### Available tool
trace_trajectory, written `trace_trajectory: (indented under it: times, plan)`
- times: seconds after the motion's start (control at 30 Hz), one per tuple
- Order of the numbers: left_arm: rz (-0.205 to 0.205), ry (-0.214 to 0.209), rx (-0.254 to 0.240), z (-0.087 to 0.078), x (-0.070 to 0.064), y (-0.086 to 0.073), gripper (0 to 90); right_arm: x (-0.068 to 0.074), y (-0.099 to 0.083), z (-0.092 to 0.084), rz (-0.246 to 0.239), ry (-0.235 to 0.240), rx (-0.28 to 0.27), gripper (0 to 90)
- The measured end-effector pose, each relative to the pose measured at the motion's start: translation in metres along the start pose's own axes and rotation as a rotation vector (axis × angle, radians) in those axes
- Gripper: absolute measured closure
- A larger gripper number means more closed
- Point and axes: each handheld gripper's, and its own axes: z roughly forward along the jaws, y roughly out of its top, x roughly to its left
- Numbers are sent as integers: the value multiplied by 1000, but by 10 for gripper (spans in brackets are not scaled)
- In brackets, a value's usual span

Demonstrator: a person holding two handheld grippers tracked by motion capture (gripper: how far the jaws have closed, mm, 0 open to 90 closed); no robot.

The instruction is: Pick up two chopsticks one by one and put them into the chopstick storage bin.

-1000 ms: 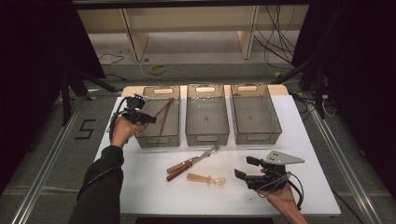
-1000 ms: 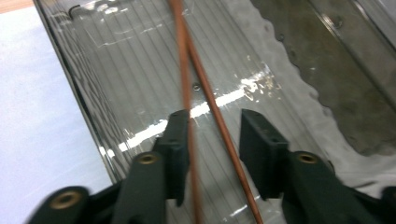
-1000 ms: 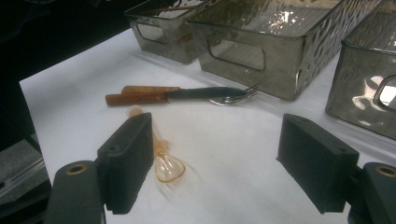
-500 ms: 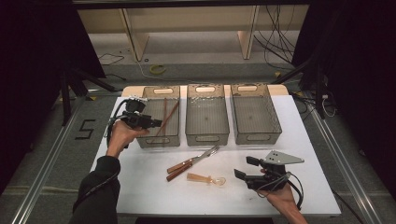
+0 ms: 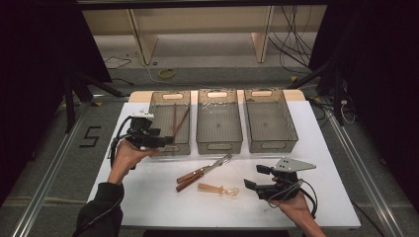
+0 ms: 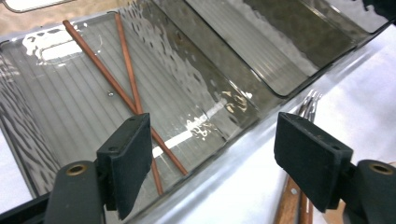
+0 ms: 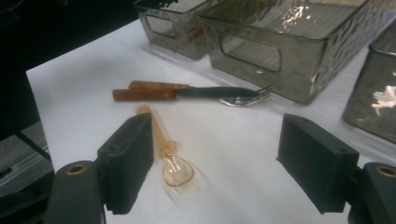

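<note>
Two brown chopsticks lie crossed in the left smoky bin. My left gripper hovers over that bin's near corner. Its jaws have just been opening and stand open with nothing between them. A fork and a knife with wooden handles lie side by side on the white table. Just below them rests a clear amber plastic spoon. My right gripper sits low to the right of the spoon, open and empty, its jaws pointing at it.
The middle bin and the right bin stand in a row beside the left one at the back of the table. Cables trail from both grippers. The floor around is dark, with rails on both sides.
My left gripper has drawn back toward the near-left corner of the bin and its jaws have spread wide. A chopstick that leaned by the jaws now lies in the bin. The right hand has not moved.
</note>
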Motion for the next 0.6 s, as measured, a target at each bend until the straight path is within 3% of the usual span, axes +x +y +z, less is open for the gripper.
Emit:
trace_trajectory:
  times: [0.6]
  plan:
    - [55, -68, -64, -3, -29, -33, 211, 12, 17, 30, -94, 63, 108, 274]
